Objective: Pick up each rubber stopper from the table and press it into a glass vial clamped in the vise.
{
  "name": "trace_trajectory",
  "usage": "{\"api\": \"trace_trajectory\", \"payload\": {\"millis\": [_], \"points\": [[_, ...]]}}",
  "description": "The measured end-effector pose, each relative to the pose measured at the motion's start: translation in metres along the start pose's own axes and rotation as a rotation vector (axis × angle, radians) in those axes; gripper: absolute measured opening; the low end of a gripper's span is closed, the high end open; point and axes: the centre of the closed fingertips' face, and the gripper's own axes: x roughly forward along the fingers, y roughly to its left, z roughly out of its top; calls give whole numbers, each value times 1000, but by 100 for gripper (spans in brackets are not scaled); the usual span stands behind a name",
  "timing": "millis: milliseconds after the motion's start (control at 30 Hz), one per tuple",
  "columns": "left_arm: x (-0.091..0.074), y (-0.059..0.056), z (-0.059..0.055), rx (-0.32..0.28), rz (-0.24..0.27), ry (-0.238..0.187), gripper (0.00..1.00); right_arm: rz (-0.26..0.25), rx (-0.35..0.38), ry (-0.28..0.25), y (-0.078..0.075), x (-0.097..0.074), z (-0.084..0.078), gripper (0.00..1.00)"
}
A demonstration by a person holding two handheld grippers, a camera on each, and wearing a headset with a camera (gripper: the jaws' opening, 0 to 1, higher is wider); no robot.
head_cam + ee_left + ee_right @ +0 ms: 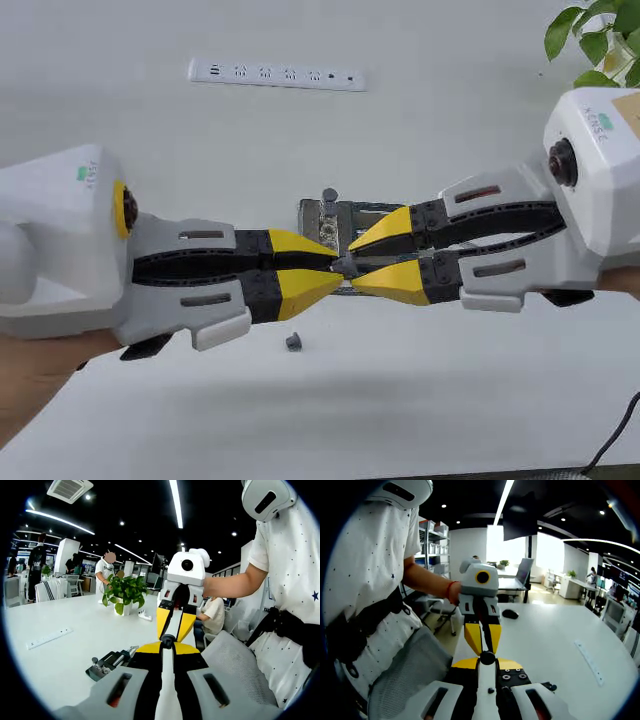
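We saw, in the head view, two hand-held grippers meeting tip to tip above the middle of a white table (450, 400). The left gripper (334, 268) stretched in from the left, its yellow jaws almost shut with only a thin slit between them. The right gripper (356, 267) stretched in from the right, its jaws narrowed to a slim wedge. Both pairs of tips pressed on one small dark stopper (345, 267), held in the air between them. We could not tell which gripper carried the hold.

Directly beneath the tips sat a metal vise (312, 215). Clamped in it we made out a round, glassy vial (328, 236) with its mouth up, and we could not tell what was inside. A small dark knob (329, 195) stood at the far end of the vise.

A second stopper (294, 342) lay loose on the table, near the vise on the person's side. Farther back lay a white power strip (275, 74), and green plant leaves (600, 40) showed at the far right corner.
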Motion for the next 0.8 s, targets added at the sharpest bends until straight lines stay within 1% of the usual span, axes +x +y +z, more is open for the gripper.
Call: {"api": "trace_trajectory", "payload": {"millis": [233,400,667,800], "points": [[-1,-1,-2,-2,-5,6,3,3,15,-8,1,1,1,8],[-1,-1,-3,0,-3,9,3,3,1,-4,2,1,1,7],[-1,-2,-3,-7,-12,1,3,9,3,-8,3,1,3,7],[-1,-2,-2,-21,-20,-4,3,14,2,-9,3,0,4,7]]}}
